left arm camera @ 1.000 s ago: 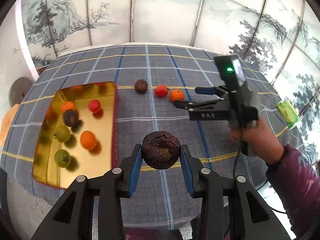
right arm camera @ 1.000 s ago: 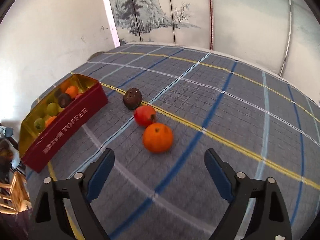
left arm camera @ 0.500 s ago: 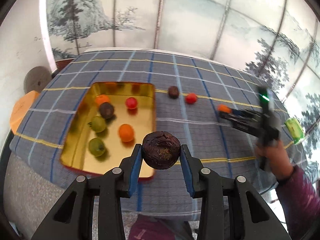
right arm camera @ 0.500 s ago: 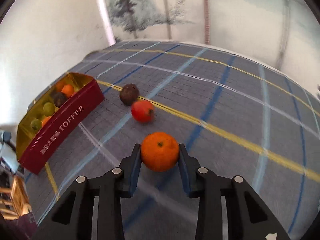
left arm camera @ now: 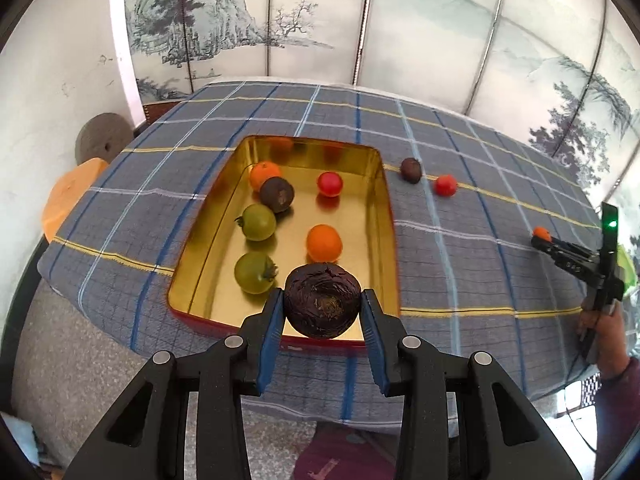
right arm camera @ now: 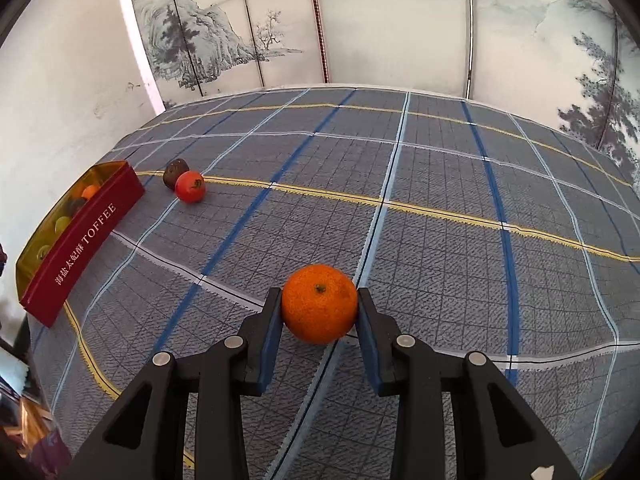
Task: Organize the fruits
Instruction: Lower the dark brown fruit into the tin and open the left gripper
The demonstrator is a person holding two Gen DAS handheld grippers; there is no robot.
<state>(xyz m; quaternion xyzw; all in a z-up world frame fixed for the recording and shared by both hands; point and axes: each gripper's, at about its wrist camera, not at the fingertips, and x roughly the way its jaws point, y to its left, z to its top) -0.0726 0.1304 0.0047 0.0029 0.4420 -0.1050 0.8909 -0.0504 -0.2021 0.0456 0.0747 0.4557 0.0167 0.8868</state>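
Observation:
My left gripper (left arm camera: 322,307) is shut on a dark purple wrinkled fruit (left arm camera: 322,304) and holds it above the near end of the gold tin (left arm camera: 386,216). The tin holds several fruits: two green, two orange, one red, one dark. My right gripper (right arm camera: 319,310) is shut on an orange mandarin (right arm camera: 319,308), lifted over the checked tablecloth (right arm camera: 440,184). It also shows far right in the left wrist view (left arm camera: 541,236). A dark fruit (left arm camera: 411,169) and a red fruit (left arm camera: 445,185) lie on the cloth right of the tin.
The tin's red side reads TOFFEE (right arm camera: 80,236) at the left of the right wrist view. A painted folding screen (left arm camera: 360,20) stands behind the table. An orange stool (left arm camera: 68,196) and a grey disc (left arm camera: 104,142) sit left of the table.
My left gripper carried the dark fruit left until it hangs over the tin's near end. My right gripper closed on the mandarin and lifted it away to the right.

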